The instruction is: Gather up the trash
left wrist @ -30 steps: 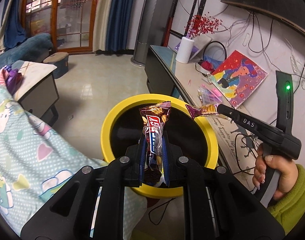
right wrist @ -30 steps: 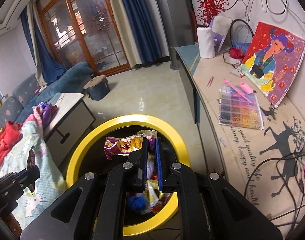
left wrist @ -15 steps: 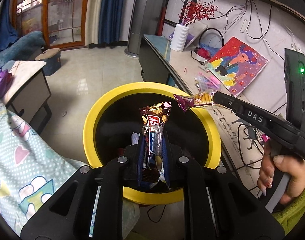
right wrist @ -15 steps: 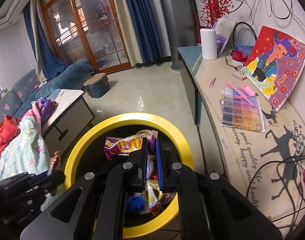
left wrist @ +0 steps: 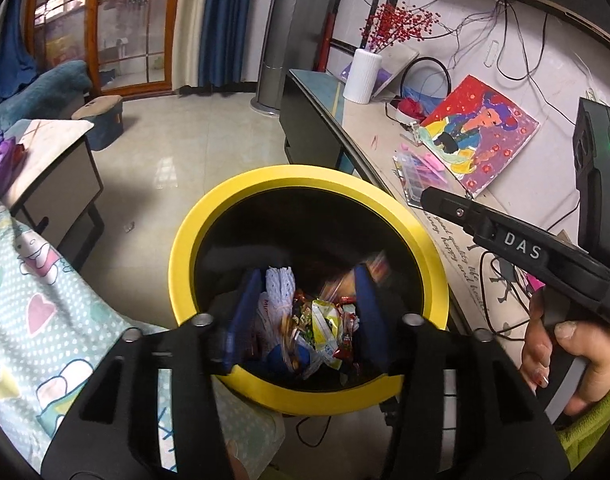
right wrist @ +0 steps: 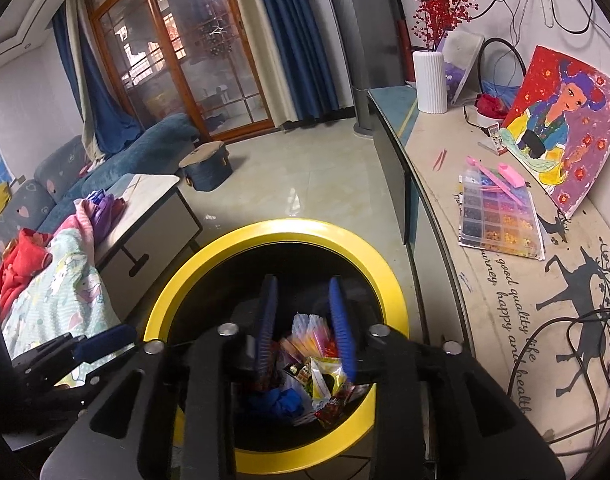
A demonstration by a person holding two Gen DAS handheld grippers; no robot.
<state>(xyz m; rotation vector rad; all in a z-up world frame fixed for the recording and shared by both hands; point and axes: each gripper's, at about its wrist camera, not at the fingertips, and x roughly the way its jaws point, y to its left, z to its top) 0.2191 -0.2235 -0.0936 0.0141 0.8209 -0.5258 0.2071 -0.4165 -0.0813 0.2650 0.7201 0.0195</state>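
Yellow-rimmed bin (left wrist: pixel 433 264): left gripper (left wrist: pixel 305 312) and right gripper (right wrist: pixel 303 326) jaws just opened, nothing held; should be lifted clear toward 12 o'clock.

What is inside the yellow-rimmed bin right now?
The bin holds a heap of snack wrappers, white netting and something blue; anything beneath is covered.

Wrappers (left wrist: pixel 321 320) in bin (left wrist: pixel 305 176), cabinet (right wrist: pixel 485 280) right, blanket (left wrist: pixel 45 312) left

Bin (left wrist: pixel 265 184) mouth lies open; cabinet (left wrist: pixel 317 136) close on one side, blanket (left wrist: pixel 45 320) on the other
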